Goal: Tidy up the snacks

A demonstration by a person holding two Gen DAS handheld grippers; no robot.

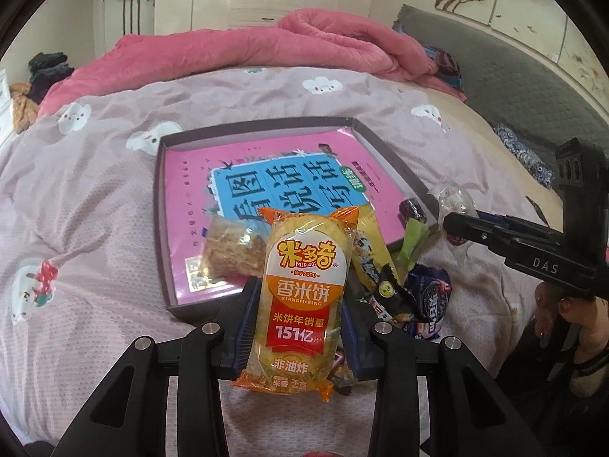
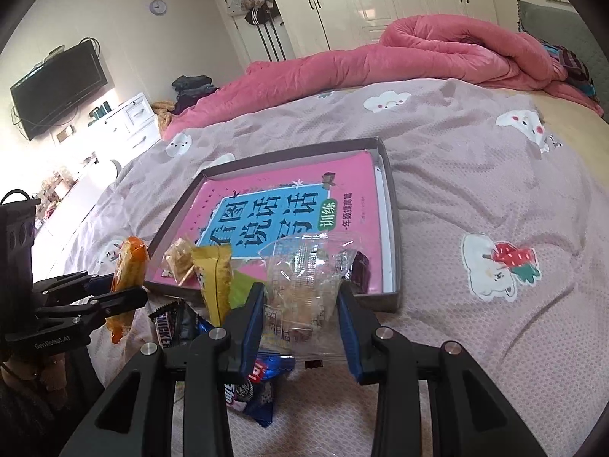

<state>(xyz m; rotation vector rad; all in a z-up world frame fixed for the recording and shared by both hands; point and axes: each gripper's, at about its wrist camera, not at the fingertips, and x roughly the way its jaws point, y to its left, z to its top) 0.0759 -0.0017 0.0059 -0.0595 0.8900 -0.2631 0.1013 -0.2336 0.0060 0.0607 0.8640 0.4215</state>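
My left gripper (image 1: 300,327) is clamped on an orange rice cracker pack (image 1: 304,285), its blue pads pressed against both sides; the pack stands upright between them and hides much of the snack pile behind it. My right gripper (image 2: 300,323) is pinched on a clear plastic packet (image 2: 304,285) of pale snacks, whose crinkled wrapper makes the print hard to read. Just beyond both grippers the loose snacks lie on the bedspread (image 2: 475,175): a Snickers bar (image 2: 171,327), a yellow packet (image 2: 215,282), a blue cookie pack (image 2: 251,392) partly under my right fingers, and a green wrapper (image 2: 239,289) mostly covered. Behind them sits the shallow grey box (image 2: 392,205), a pink workbook (image 2: 289,205) lying flat inside it. A small brown crispy square (image 1: 232,247) and a dark candy (image 1: 411,209) rest on the book at the box's near edge. Farther back a pink quilt (image 2: 437,49) is bunched up.
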